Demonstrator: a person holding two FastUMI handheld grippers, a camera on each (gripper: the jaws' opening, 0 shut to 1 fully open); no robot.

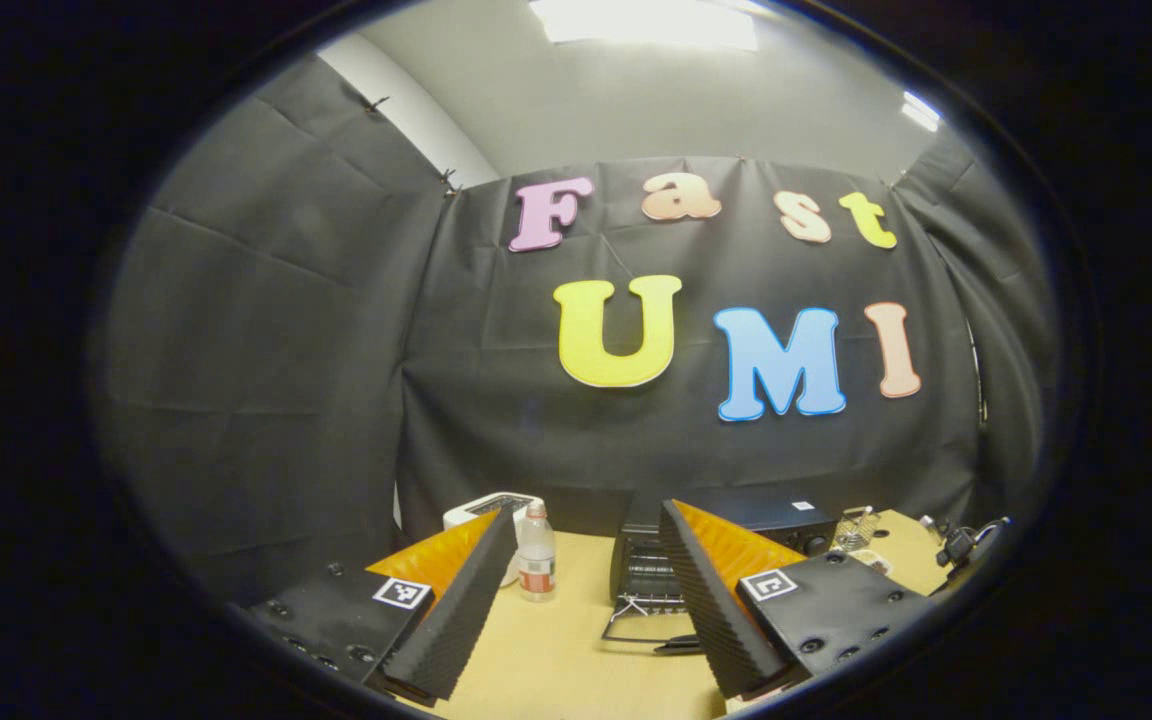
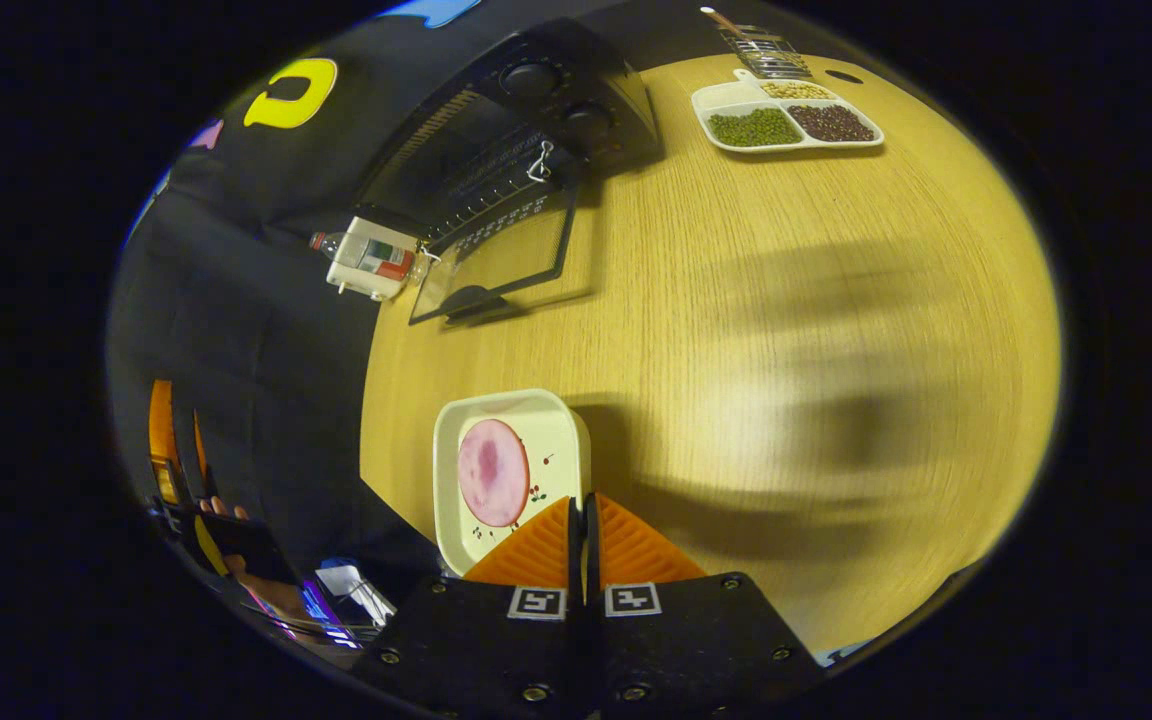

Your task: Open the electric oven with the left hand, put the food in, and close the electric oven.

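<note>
Left gripper (image 1: 586,590): fingers spread wide, nothing between them, raised above the table (image 1: 556,650) and facing the back wall. Between and just past its fingertips sits the electric oven (image 1: 726,530), door (image 1: 641,620) dropped open and lying flat toward the camera, wire rack visible inside. A plastic bottle (image 1: 536,552) stands upright left of the oven, with a white appliance (image 1: 481,512) behind it, partly hidden by the left finger.

Right gripper (image 2: 583,520): fingers pressed together at the near edge of a white square plate (image 2: 556,420). The plate's rim appears to be pinched between them, but the contact is hidden behind the fingers, so can't confirm the grip. On the plate lies the food, a round pink slice (image 2: 492,472), flat, left of centre. The plate sits near the table's edge, well apart from the oven.

In the right gripper view the oven is at the top left, door down on the tabletop, knobs on the right of its front panel. Bottle is just beside the door's far corner. A divided tray (image 2: 786,118) with green, dark and pale beans sits to the right of the oven, a small wire rack (image 2: 761,50) behind it. A person's hand (image 2: 226,515) shows at the lower left edge, off the table.
</note>
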